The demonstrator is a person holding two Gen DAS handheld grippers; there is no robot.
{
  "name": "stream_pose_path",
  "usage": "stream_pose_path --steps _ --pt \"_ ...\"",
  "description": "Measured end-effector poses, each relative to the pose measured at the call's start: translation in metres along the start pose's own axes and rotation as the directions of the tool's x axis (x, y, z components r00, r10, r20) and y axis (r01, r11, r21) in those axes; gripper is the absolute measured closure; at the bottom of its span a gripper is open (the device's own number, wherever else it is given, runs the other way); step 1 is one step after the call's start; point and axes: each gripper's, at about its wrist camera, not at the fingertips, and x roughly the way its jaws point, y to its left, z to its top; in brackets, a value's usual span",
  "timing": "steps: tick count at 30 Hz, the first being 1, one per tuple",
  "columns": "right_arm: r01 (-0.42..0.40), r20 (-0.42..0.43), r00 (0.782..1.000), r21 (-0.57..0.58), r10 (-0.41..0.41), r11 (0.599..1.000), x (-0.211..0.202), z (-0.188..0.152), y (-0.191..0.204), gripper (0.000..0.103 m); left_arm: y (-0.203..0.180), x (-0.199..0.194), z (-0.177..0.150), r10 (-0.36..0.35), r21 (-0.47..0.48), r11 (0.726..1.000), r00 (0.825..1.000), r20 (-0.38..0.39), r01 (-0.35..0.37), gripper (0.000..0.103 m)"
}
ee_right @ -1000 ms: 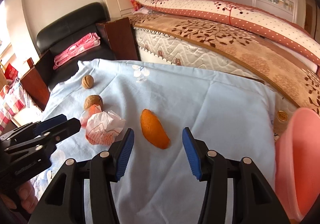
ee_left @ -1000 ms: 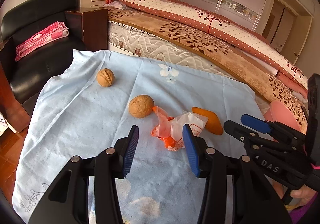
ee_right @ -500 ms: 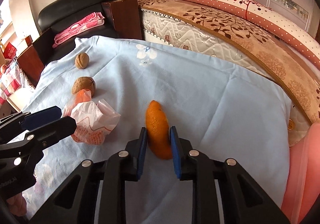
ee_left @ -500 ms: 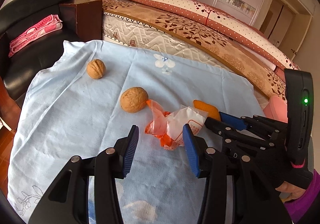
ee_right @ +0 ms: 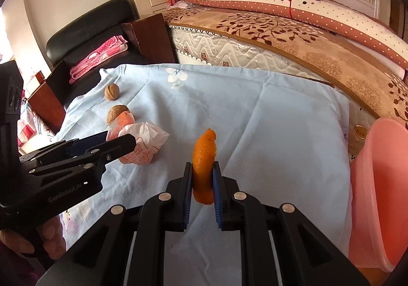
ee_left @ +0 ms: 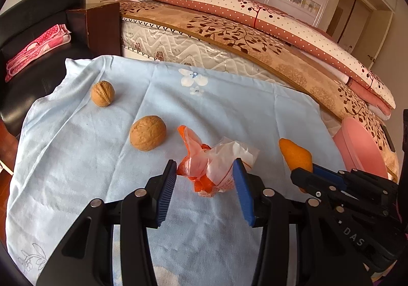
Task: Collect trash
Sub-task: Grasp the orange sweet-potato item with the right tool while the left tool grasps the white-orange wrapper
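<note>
Orange peel [ee_right: 204, 158]: upright, pinched btwn the blue pads of the right gripper [ee_right: 202, 179]. Jaws have just been closing, now nearly together w/ the peel clamped. Its lower tip hangs just over the light blue cloth [ee_right: 280, 133]; can't tell if it touches. In the left wrist view the same peel [ee_left: 297, 156] sticks up from the right gripper's black fingers [ee_left: 306, 179].

Crumpled wrapper [ee_left: 216, 166], white and orange plastic: lying on the cloth, to the left of the peel. Left gripper [ee_left: 205, 193] jaws wide apart, holding nothing; the wrapper sits btwn the two pads at their tips, pads not pressing on it.

Two walnuts on the cloth: near walnut [ee_left: 148, 133] just beside the wrapper's orange end, far walnut [ee_left: 102, 93] well apart toward the cloth's far left corner.

Pink basin [ee_right: 377, 196] at the cloth's right edge, near the right gripper. A hand [ee_right: 30, 237] grips the left tool, lower left of right wrist view.

Beyond: bed [ee_left: 229, 31] w/ patterned quilts along the far side; black chair [ee_left: 38, 31] w/ folded pink cloth [ee_left: 35, 49] at far left.
</note>
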Motion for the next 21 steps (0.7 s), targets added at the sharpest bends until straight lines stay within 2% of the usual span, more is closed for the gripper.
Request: stream_pose_path --steps 6,10,17,21 --pt "0.008 0.008 1.0 0.043 -0.008 0.999 -0.014 -0.009 -0.01 0.089 -0.011 0.003 -0.001 0.025 0.044 0.999 0.999 0.028 -0.026 0.057" --pt "0.018 0.021 1.0 0.061 -0.019 0.998 -0.024 -0.014 -0.016 0.089 -0.014 0.003 -0.004 0.036 0.033 0.999 0.998 0.043 -0.037 0.058" --pt "0.028 0.031 0.999 0.092 -0.031 0.995 -0.035 -0.024 -0.022 0.089 -0.02 -0.006 -0.005 0.037 0.053 0.998 0.997 0.072 -0.041 0.08" --pt "0.037 0.041 0.998 0.094 -0.041 0.995 -0.041 -0.027 -0.022 0.089 -0.026 -0.013 -0.005 0.025 0.073 0.997 0.996 0.091 -0.032 0.081"
